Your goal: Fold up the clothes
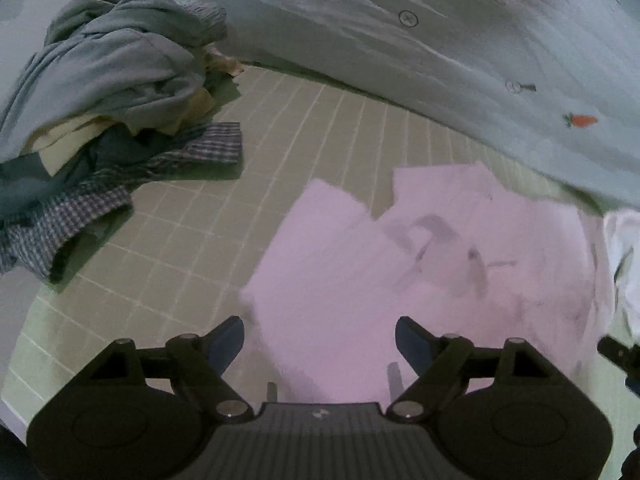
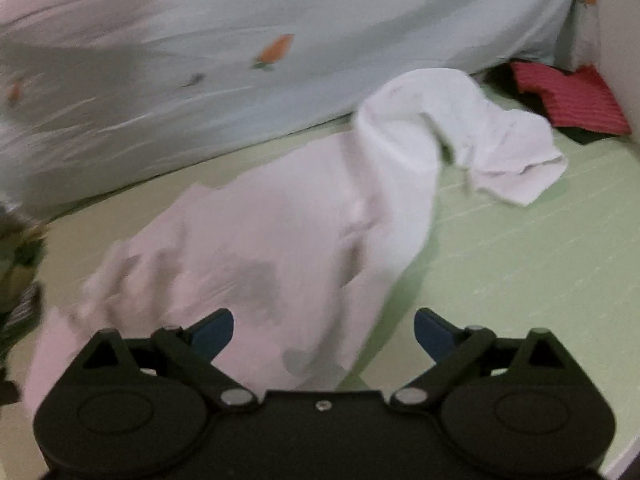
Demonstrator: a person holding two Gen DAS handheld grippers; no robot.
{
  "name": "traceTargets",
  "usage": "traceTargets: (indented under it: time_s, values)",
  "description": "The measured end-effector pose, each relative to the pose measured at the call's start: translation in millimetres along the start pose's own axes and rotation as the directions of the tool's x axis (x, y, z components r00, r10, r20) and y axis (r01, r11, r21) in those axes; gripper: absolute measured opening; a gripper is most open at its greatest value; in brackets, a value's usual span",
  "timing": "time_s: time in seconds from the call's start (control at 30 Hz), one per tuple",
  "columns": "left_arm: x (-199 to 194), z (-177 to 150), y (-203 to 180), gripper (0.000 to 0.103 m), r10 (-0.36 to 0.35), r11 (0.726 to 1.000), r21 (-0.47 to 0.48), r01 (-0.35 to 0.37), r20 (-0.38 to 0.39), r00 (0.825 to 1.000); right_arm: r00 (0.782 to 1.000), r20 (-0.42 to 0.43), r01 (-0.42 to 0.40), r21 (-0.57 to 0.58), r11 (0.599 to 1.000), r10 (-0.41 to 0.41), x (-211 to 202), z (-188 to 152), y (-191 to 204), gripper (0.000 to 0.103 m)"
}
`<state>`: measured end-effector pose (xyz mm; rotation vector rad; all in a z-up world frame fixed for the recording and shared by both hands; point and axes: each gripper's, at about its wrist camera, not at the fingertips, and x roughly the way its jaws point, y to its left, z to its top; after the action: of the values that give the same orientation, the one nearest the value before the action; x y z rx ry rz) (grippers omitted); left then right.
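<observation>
A pale pink garment [image 1: 400, 264] lies crumpled on the green gridded mat [image 1: 168, 248], right in front of my left gripper [image 1: 320, 340], which is open and empty just above its near edge. In the right wrist view the same pink garment [image 2: 256, 240] spreads out ahead, and a white garment [image 2: 460, 128] lies over its far right side. My right gripper [image 2: 324, 334] is open and empty over the pink garment's near edge.
A heap of unfolded clothes [image 1: 104, 120], grey, cream and checked, sits at the left. A pale bedsheet with carrot prints [image 1: 440, 40] rises behind. Folded red cloth [image 2: 568, 96] lies at the far right corner by a white wall.
</observation>
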<state>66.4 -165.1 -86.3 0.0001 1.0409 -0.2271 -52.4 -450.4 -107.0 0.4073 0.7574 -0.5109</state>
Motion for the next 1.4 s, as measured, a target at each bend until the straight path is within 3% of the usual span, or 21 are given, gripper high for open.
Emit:
traceTargets:
  time_s: [0.23,0.33,0.57,0.73,0.83,1.13,1.4]
  values:
    - [-16.9,-24.6,46.6,0.083,-0.049,0.992,0.117,0.051,-0.021,0.999,0.994,0.051,-0.095,-0.007,0.995,0.096,-34.9,-51.4,68.2,0.095]
    - [-24.1,-32.6,67.2,0.083,-0.057,0.989,0.136,0.061,-0.030,0.998,0.995,0.027,-0.097,-0.008,0.995,0.098,-28.3,-67.4,90.5,0.093]
    - [-45.8,-52.6,110.1,0.083,-0.057,0.989,0.137,0.057,-0.003,0.998,0.997,0.034,-0.075,0.017,0.997,0.075,-15.1,-71.8,101.2,0.081]
    - [-48.6,-58.9,120.9,0.083,-0.044,0.992,0.116,0.044,-0.003,0.999,0.995,0.000,-0.100,0.023,0.995,0.100,-5.3,-74.5,98.0,0.026]
    - [-45.9,-58.1,117.1,0.083,-0.054,0.993,0.105,0.055,-0.010,0.998,0.992,0.007,-0.123,0.003,0.992,0.123,-11.7,-79.6,94.3,0.003]
    - [-31.8,-51.9,50.0,0.083,-0.126,0.970,0.207,0.131,-0.035,0.991,0.990,0.134,-0.052,0.009,0.999,0.051,-53.3,-79.4,42.5,0.002]
    - [-23.6,-63.0,-34.3,0.083,-0.151,0.964,0.210,0.160,-0.058,0.987,0.988,0.154,0.020,0.045,0.999,-0.027,-61.4,-63.3,-57.0,0.002]
